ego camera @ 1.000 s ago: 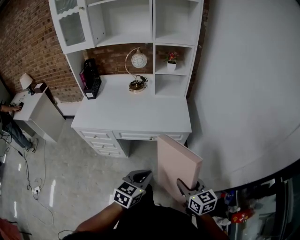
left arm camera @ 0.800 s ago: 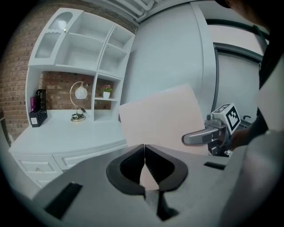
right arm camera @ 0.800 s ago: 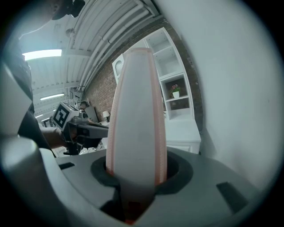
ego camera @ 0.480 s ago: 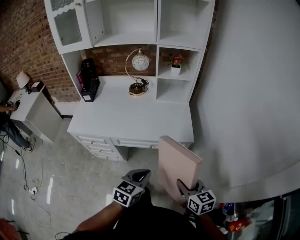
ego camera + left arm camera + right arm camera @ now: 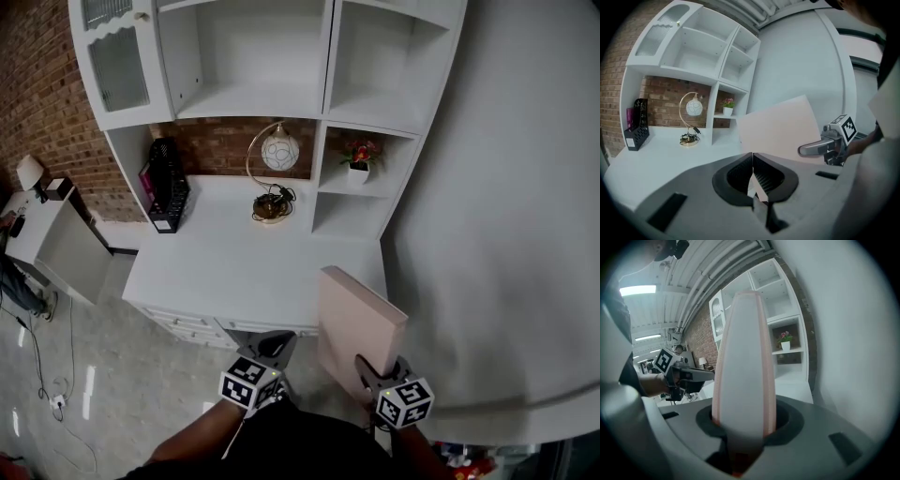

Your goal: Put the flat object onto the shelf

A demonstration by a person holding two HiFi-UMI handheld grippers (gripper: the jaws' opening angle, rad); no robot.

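The flat object [image 5: 357,330] is a thin pink board standing on edge, and my right gripper [image 5: 368,368] is shut on its lower end. In the right gripper view the board [image 5: 745,371] rises between the jaws of my right gripper [image 5: 743,423] and hides much of what lies ahead. My left gripper [image 5: 277,343] hangs to the left of the board with its jaws shut and nothing in them; in its own view the left gripper [image 5: 753,174] has its pads together. The white shelf unit [image 5: 253,98] stands on the white desk [image 5: 234,272] ahead, and its upper bays are bare.
On the desk are a gold ring lamp [image 5: 273,159] and a black file holder [image 5: 167,186]. A potted flower [image 5: 359,159] sits in a small right-hand bay. A white wall [image 5: 506,206] runs close on the right. A small side table [image 5: 47,230] stands at far left.
Both grippers and the board have come closer to the desk; desk and shelves now look larger and nearer. The grip on the board is unchanged and the left jaws stay shut.
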